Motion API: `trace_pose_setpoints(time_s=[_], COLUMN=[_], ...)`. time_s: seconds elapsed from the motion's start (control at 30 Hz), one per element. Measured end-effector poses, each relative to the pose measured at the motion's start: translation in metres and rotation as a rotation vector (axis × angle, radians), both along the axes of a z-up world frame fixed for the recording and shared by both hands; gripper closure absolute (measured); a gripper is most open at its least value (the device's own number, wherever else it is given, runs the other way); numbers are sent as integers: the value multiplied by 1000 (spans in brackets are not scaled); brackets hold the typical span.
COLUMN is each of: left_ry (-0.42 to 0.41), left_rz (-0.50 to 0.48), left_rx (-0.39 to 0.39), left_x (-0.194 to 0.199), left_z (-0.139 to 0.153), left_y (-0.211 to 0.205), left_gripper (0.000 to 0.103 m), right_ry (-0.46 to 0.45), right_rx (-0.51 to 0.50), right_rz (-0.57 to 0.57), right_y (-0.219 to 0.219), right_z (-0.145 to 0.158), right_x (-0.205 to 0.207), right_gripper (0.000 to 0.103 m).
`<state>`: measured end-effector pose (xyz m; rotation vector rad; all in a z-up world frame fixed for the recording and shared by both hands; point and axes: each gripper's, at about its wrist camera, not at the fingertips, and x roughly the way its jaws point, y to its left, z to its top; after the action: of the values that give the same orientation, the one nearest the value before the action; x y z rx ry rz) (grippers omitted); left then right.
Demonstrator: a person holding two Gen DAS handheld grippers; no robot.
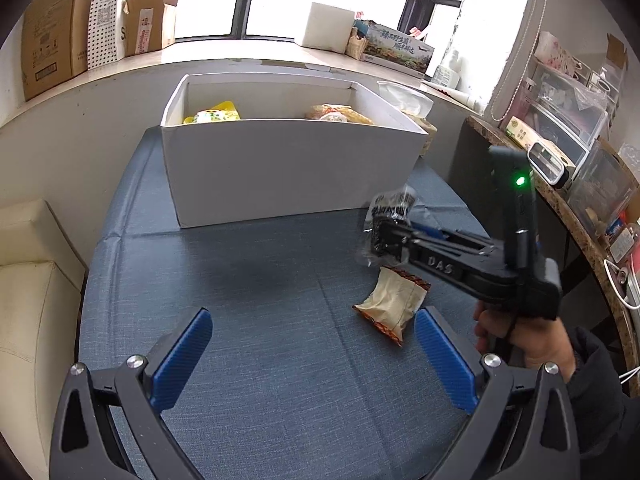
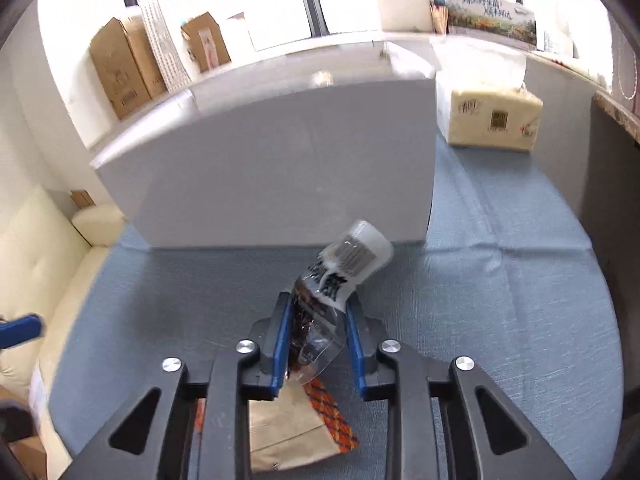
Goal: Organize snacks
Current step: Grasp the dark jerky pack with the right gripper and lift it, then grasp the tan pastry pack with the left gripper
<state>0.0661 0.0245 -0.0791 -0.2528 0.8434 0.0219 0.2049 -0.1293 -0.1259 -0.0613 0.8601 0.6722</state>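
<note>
A white open box (image 1: 280, 168) stands at the far side of the blue table (image 1: 260, 300); yellow and orange snack packs (image 1: 212, 115) lie inside. It also shows in the right wrist view (image 2: 280, 172). My right gripper (image 2: 318, 344) is shut on a clear snack packet with black print (image 2: 340, 272), held above the table in front of the box; it shows in the left wrist view (image 1: 386, 220) too. A beige snack pack with orange edges (image 1: 392, 304) lies on the table below it, also in the right wrist view (image 2: 288, 428). My left gripper (image 1: 312, 352) is open and empty.
A tissue pack (image 2: 492, 118) sits right of the box. Cardboard boxes (image 1: 52, 32) stand on the window sill. A cream sofa (image 1: 32, 300) is on the left. A shelf with clear bins (image 1: 580, 152) runs along the right.
</note>
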Motion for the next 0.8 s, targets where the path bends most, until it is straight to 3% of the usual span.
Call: trace_pose_setpoints(time_s=[0.4, 0.53, 0.7, 0.8], left_ry=[49, 81, 155, 174], left_rz=[-87, -194, -291, -335], left_rx=[53, 90, 216, 219], left_x=[30, 55, 87, 93], left_z=[-11, -25, -50, -60], left_y=[-30, -56, -87, -94], left_gripper=[0, 0, 0, 0], right_ry=[-76, -106, -124, -120], right_rx=[77, 100, 117, 126], right_rz=[16, -22, -66, -86], right_y=[-42, -65, -89, -105], right_z=[40, 57, 71, 73], right_x=[-14, -17, -17, -17], right_gripper=[83, 83, 83, 83])
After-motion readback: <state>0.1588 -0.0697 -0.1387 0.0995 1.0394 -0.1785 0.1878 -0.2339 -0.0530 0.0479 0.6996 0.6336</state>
